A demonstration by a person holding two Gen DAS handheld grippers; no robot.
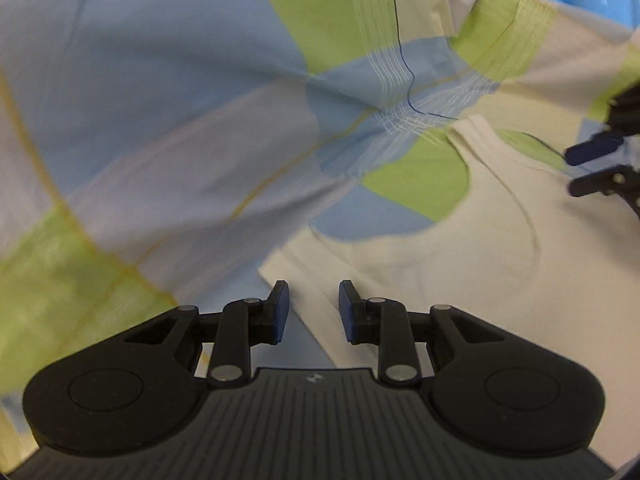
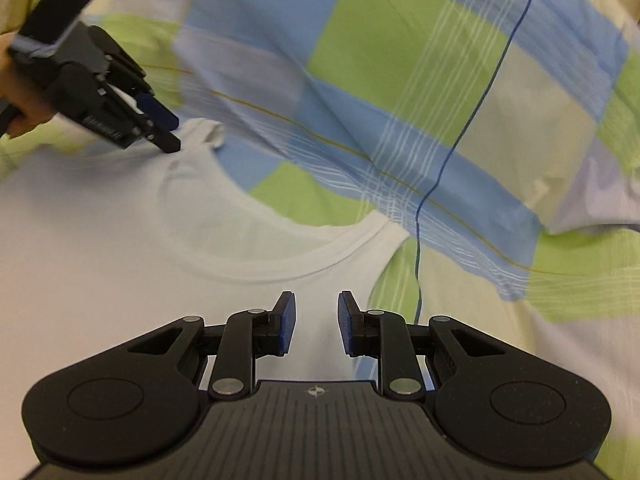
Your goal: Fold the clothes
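White knit fabric fills the near right of the left wrist view: a sleeveless top [image 1: 460,240] lies spread on a checked sheet [image 1: 160,100] of blue, green and pale lilac. Its scooped neckline opens toward the far side, with one shoulder strap near and one far. The left gripper [image 1: 313,312] hangs just over the near strap's outer edge, its blue pads standing apart with nothing between them; whether they touch the cloth cannot be told. At the far right edge the right gripper [image 1: 596,168] shows its two fingers parted, close to the far strap.

In the right wrist view the same top [image 2: 120,240] covers the near left, neckline curving across the middle, with the sheet [image 2: 400,60] beyond it and to the right. The right gripper [image 2: 317,326] is poised over the fabric just below the neckline, near the right strap, jaws spread and empty. The left gripper [image 2: 166,132], held in a hand [image 2: 24,108], points down at the far left strap, its fingers slightly parted with no cloth clearly caught.

As a judgement, the folding has barely begun: the garment looks laid flat, with no fold visible, and both tongs seem placed to take the shoulders, so every fold is left to make
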